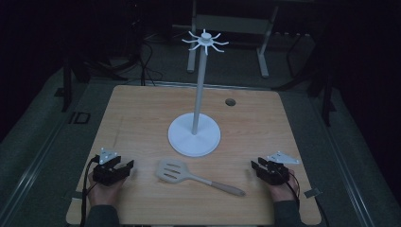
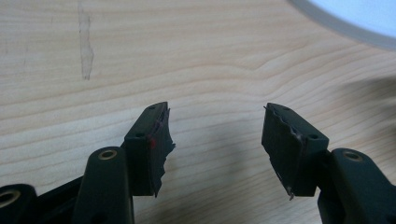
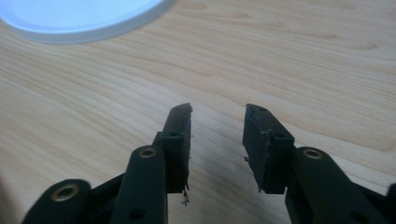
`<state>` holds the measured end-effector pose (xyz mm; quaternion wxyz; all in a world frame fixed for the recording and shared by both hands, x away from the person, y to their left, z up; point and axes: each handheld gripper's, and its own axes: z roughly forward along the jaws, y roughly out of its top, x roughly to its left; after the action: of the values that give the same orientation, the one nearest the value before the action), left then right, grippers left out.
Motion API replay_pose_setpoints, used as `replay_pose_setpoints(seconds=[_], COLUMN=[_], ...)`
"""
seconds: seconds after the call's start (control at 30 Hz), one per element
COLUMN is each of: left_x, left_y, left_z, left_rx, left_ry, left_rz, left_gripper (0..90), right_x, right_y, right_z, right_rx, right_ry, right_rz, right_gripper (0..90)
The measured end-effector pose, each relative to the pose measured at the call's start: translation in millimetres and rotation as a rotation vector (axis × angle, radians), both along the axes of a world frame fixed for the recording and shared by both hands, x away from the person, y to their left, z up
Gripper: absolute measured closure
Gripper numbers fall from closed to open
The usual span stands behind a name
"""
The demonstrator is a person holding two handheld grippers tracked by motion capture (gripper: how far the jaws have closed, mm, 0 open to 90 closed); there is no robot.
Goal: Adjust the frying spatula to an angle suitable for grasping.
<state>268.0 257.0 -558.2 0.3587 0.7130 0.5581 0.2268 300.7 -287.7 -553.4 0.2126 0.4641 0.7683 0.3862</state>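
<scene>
A white utensil stand (image 1: 194, 134) with a round base, a tall pole and a ring of hooks (image 1: 205, 40) at the top rises from the middle of the wooden table (image 1: 137, 118). In front of it lies a beige slotted spatula (image 1: 173, 171), its handle (image 1: 227, 187) pointing right. My left gripper (image 1: 124, 166) rests at the front left, open and holding nothing; its jaws frame bare wood in the left gripper view (image 2: 215, 126). At the front right my right gripper (image 1: 256, 166) is also open and holds nothing (image 3: 218, 121). The stand's base edge shows at the top of both gripper views (image 2: 359, 18) (image 3: 74, 21).
A small round hole (image 1: 230, 101) sits in the table near its far right. Beyond the table the dark room holds a metal frame (image 1: 231, 23) and cables on the floor. Bare wood lies between each gripper and the spatula.
</scene>
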Motion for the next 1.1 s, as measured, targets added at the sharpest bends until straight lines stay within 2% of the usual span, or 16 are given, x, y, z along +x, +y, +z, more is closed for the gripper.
replay_pose_setpoints(seconds=[0.3,0.43,0.5,0.57,0.7,0.8,0.93,1.1], left_x=[-5.3,-5.6,-5.8,-5.9,-6.6,-6.8,-7.7,-8.0], left_y=[-2.1,-2.4,-3.1,-4.0,-5.4,-5.5,-6.0,-6.6], left_z=[5.7,6.2,6.4,6.5,7.0,7.1,7.5,7.8], left_rx=[-0.005,-0.002,-0.002,-0.001,0.012,0.013,0.017,0.022], left_ry=[-0.031,-0.029,-0.03,-0.03,-0.032,-0.032,-0.035,-0.038], left_rz=[-0.022,-0.027,-0.031,-0.038,-0.042,-0.042,-0.044,-0.046], left_gripper=[44.8,46.1,46.4,46.3,46.0,46.0,46.1,46.3], right_x=[-14.1,-23.5,-29.4,-34.3,-41.5,-44.5,-49.1,-59.8], right_y=[2.7,6.5,9.5,12.9,19.2,23.3,27.1,30.6], right_z=[10.2,17.0,18.0,17.9,18.4,19.7,18.0,18.5], right_rx=[0.054,0.06,0.05,0.05,0.066,0.067,0.051,0.05], right_ry=[-0.018,-0.029,-0.029,-0.018,-0.002,0.003,0.032,0.035], right_rz=[0.038,0.089,0.122,0.15,0.213,0.233,0.284,0.336], right_gripper=[64.3,69.0,74.3,76.6,87.9,88.6,89.6,89.7])
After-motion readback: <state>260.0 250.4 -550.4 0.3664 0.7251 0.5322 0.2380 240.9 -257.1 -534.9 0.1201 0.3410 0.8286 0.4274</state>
